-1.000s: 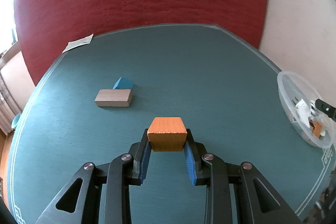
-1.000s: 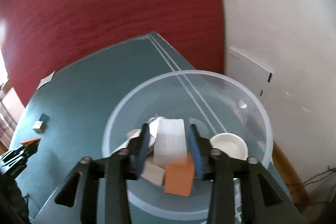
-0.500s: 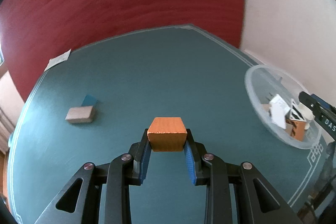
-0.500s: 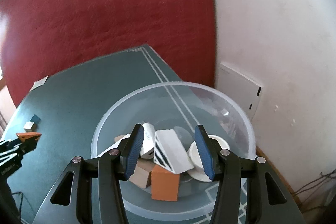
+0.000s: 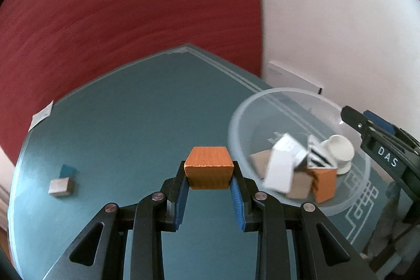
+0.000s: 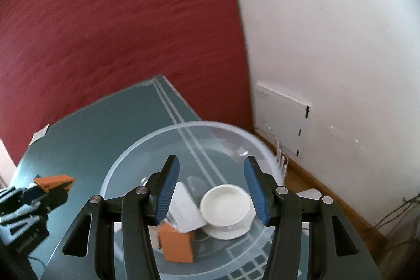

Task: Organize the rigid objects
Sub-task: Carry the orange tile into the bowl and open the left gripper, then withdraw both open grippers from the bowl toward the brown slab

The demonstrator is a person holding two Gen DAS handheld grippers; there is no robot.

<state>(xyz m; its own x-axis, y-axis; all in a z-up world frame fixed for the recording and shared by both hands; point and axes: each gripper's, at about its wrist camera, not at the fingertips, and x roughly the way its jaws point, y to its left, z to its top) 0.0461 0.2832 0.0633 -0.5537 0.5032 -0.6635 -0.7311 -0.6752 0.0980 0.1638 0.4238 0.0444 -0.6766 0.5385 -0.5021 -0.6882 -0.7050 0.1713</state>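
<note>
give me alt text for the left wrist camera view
The left gripper holds an orange block above a teal table. To its right, a clear bowl holds several blocks and a white cup; two small blocks lie far left.

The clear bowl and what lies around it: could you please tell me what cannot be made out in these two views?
- Right wrist view: the right gripper covers parts of the clear bowl and its contents.
- Left wrist view: the white box in the bowl is motion-blurred.
- Left wrist view: the left gripper hides the orange block's underside.
- Left wrist view: the wooden block and blue block are small, their shapes unclear.
</note>
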